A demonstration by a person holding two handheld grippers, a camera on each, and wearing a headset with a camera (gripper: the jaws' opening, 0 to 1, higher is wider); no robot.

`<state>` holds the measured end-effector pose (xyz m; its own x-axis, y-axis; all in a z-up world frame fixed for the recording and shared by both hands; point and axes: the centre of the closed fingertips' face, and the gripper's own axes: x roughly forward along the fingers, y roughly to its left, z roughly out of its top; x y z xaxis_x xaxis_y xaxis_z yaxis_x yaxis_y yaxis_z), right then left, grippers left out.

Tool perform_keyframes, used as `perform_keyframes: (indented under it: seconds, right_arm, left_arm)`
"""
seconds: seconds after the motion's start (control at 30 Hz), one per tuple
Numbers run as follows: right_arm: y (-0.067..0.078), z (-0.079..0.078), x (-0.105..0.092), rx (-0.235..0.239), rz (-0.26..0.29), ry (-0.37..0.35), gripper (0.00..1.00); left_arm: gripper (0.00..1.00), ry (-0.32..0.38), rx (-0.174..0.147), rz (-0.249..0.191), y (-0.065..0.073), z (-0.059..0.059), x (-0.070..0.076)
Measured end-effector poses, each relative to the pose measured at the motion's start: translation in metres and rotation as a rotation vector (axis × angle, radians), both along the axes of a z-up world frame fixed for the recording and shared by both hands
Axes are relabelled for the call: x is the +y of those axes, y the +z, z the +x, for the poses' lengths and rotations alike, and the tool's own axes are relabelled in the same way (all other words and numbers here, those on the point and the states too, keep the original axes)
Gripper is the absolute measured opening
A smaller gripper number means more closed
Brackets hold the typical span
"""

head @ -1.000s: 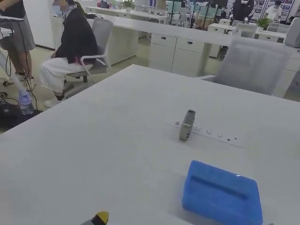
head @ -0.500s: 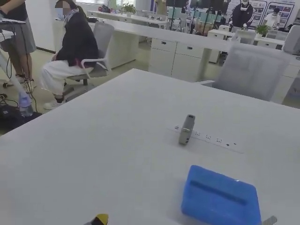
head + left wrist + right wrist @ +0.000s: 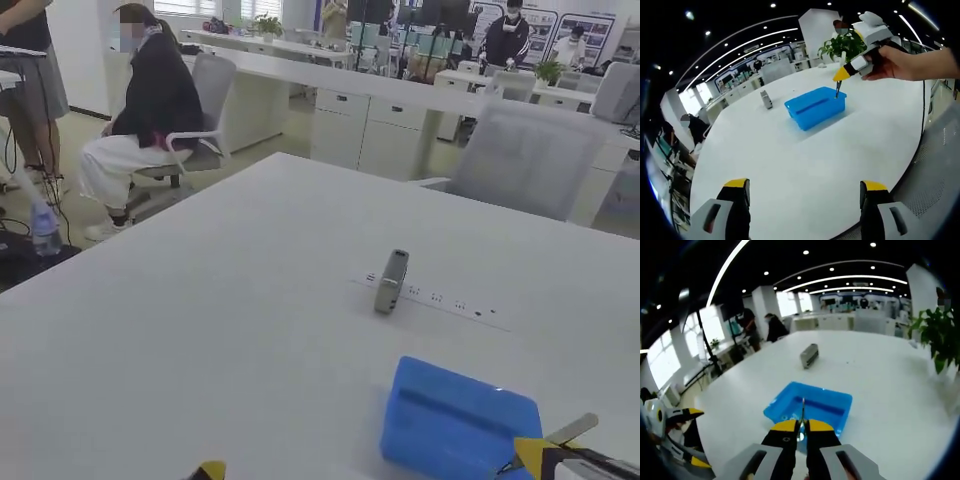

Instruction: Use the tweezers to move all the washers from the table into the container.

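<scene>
Open-plan office, rows of white desks, seated person at far left. White table (image 3: 250, 300) in the foreground, carrying a grey block (image 3: 391, 281) on an inset power strip (image 3: 455, 301) and the blue container (image 3: 455, 425).

Change over the last second: in the head view the right gripper (image 3: 540, 455) now comes in at the bottom right corner, where half a second ago only the tip of the tweezers (image 3: 572, 430) showed. The container's own slight shift looks like camera motion.

Right gripper: jaws pinched together on the tweezers, tips pointing down over the container's near rim. Left gripper (image 3: 805, 185): jaws wide apart, nothing between them, low over the table edge, well apart from the container.

Washers: too small to make out, on the table or in the container. Cannot tell whether the tips carry one.

Judgement: tweezers poised over the container suggest a drop-off is in hand; the remaining count is unknown.
</scene>
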<state>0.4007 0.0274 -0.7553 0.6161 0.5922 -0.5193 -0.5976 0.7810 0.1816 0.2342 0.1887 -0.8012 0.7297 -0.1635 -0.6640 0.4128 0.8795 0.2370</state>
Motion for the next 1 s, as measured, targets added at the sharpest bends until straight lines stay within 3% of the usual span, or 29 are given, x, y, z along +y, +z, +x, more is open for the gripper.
perform_keyframes:
  seconds: [0.27, 0.53, 0.67, 0.97, 1.0]
  right_arm:
    - [-0.009, 0.020, 0.004, -0.009, -0.041, -0.009, 0.02]
    - [-0.042, 0.036, 0.005, 0.027, -0.112, 0.001, 0.02]
    - [-0.054, 0.033, 0.007, 0.042, -0.151, 0.013, 0.02]
    - [-0.066, 0.030, 0.012, 0.065, -0.172, 0.029, 0.02]
    - [-0.064, 0.030, 0.012, 0.048, -0.165, 0.028, 0.02]
  left_arm:
    - [0.93, 0.002, 0.003, 0.001, -0.001, 0.000, 0.001]
    - [0.93, -0.002, 0.012, 0.006, -0.002, -0.001, 0.000]
    - [0.92, 0.005, 0.008, 0.002, -0.001, -0.001, 0.001]
    - [0.92, 0.002, 0.015, 0.005, -0.003, -0.001, 0.001]
    - [0.92, 0.002, 0.016, 0.006, -0.003, -0.001, 0.001]
